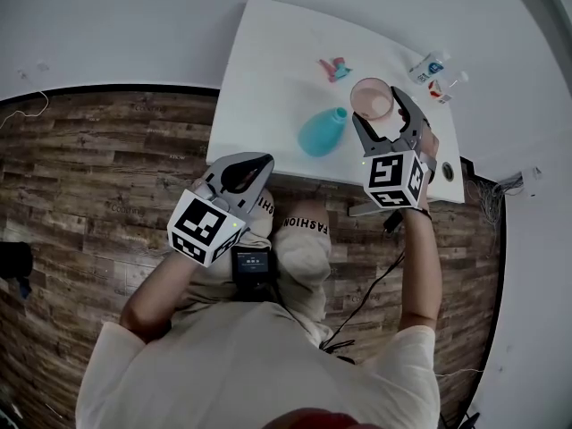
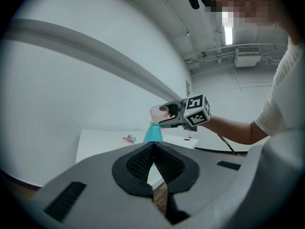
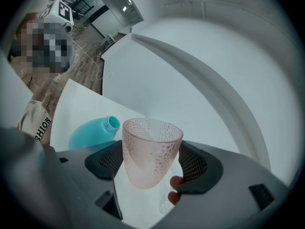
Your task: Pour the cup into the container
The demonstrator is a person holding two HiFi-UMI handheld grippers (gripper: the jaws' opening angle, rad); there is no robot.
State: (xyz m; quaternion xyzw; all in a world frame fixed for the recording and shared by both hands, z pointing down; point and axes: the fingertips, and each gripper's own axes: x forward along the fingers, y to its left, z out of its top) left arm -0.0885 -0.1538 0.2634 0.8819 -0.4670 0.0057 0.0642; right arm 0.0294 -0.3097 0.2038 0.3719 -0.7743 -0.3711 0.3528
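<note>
Cup [image 3: 151, 147] pour | your left gripper [image 2: 152, 145]: jaws together, empty, off the table's [image 1: 268, 79] near edge | teal bottle [image 1: 320, 132]: by the near edge, narrow mouth open, unbraced | your right gripper [image 3: 152, 161]: clamped on Cup, upright above the table, just right of the bottle | risk: wide rim overshoots the narrow mouth and spills; a bump tips the bottle

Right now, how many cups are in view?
1: a pink cup, held in the jaws of the right gripper over the white table, near the teal bottle. None seems hidden.
</note>
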